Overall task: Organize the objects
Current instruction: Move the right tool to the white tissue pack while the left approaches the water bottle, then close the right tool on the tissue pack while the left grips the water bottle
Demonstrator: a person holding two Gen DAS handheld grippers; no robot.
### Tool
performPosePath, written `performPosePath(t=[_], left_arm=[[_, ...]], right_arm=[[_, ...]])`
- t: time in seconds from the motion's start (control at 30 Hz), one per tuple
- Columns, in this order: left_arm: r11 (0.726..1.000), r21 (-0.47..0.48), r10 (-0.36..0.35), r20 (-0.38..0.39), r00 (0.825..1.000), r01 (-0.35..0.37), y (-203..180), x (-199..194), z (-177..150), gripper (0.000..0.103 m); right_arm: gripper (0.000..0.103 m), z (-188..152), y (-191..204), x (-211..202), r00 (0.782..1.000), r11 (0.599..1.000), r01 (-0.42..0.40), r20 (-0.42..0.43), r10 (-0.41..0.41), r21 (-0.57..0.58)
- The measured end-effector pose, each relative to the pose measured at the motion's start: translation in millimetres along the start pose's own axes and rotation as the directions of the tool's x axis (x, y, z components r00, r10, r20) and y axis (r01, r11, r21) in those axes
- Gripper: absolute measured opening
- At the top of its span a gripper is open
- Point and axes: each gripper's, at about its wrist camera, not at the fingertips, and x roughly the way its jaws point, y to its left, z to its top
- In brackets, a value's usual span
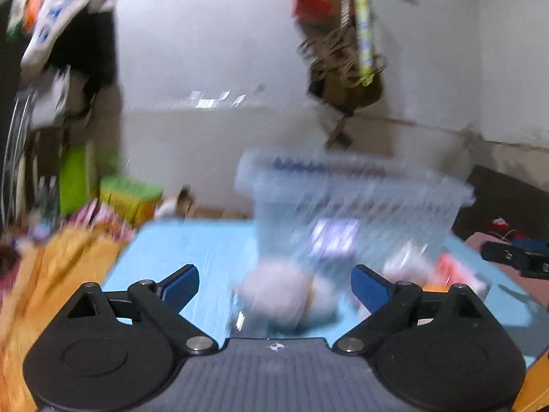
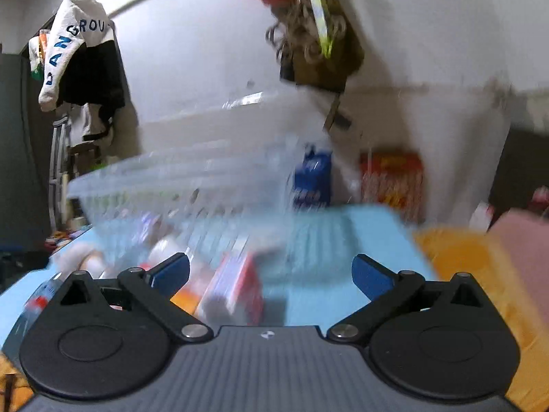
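A clear plastic bin (image 1: 357, 206) stands on the light blue table (image 1: 206, 250), blurred by motion; it also shows in the right wrist view (image 2: 185, 185). In front of it lie several small items: a pale round bundle (image 1: 278, 292) and a red and white box (image 2: 236, 288). My left gripper (image 1: 274, 279) is open and empty, just short of the pale bundle. My right gripper (image 2: 271, 271) is open and empty, with the red and white box between its fingers' line. The right gripper's body (image 1: 514, 257) shows at the right edge of the left wrist view.
Orange cloth (image 1: 51, 274) lies left of the table and also right of it (image 2: 480, 267). A green box (image 1: 130, 199) and clutter sit at the back left. A blue packet (image 2: 312, 178) and a red box (image 2: 391, 178) stand behind the table. Bags hang on the wall (image 1: 343, 51).
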Motion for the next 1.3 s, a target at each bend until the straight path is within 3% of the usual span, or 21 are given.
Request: performPosePath(t=[0.07, 0.17, 0.3, 0.33, 0.57, 0.63, 0.7, 0.77, 0.87, 1.1, 1.3], left_arm=[[0.999, -0.034, -0.006, -0.010, 1.000, 0.006, 9.8, 6.4, -5.9, 0.097], [0.997, -0.074, -0.038, -0.004, 0.999, 0.038, 16.2, 13.3, -13.3, 0.097], [0.999, -0.039, -0.039, -0.026, 0.999, 0.038, 13.2, 18.2, -22.2, 0.097], [0.999, -0.025, -0.038, -0.023, 0.999, 0.037, 11.4, 17.6, -24.9, 0.097], [0.999, 0.034, -0.013, -0.065, 0.998, 0.015, 5.4, 26.0, -39.3, 0.095], [1.000, 0.019, -0.019, -0.057, 0.998, 0.020, 7.9, 24.2, -39.3, 0.094], [1.000, 0.015, -0.014, -0.055, 0.998, 0.015, 8.4, 24.4, -39.7, 0.087], [0.998, 0.057, 0.017, -0.045, 0.999, -0.014, 4.0, 23.8, -42.0, 0.064], [0.998, 0.063, 0.010, -0.034, 0.999, -0.008, 2.9, 19.1, -41.6, 0.047], [0.995, 0.098, -0.018, 0.064, 0.998, 0.012, -4.5, -7.2, -41.1, 0.044], [0.994, 0.103, -0.056, 0.088, 0.995, 0.047, -10.3, -14.1, -45.0, 0.044]], right_arm=[[0.100, -8.7, 8.2, -2.8, 1.000, 1.000, 0.014, 0.017, -0.014, -0.018], [0.086, -16.3, 22.0, -1.7, 0.998, 0.994, 0.058, 0.032, -0.055, -0.092], [0.074, -22.0, 28.7, 0.7, 0.998, 0.994, 0.059, 0.023, -0.057, -0.093], [0.067, -21.1, 30.5, 1.0, 0.998, 0.993, 0.068, 0.023, -0.066, -0.096], [0.051, -28.0, 37.2, 11.7, 0.996, 0.994, 0.084, -0.024, -0.086, -0.077], [0.041, -31.0, 38.3, 13.3, 0.996, 0.993, 0.080, -0.041, -0.083, -0.085], [0.030, -33.2, 39.6, 12.9, 0.996, 0.992, 0.078, -0.045, -0.082, -0.099], [0.028, -35.3, 39.7, 7.2, 0.995, 0.991, 0.089, -0.032, -0.093, -0.103], [0.028, -37.6, 36.5, -5.7, 0.996, 0.992, 0.091, -0.001, -0.091, -0.084], [0.028, -40.4, 19.8, -27.3, 0.996, 0.996, 0.085, 0.025, -0.085, 0.005], [0.028, -42.1, 16.3, -34.7, 0.997, 0.997, 0.068, 0.033, -0.069, 0.032]])
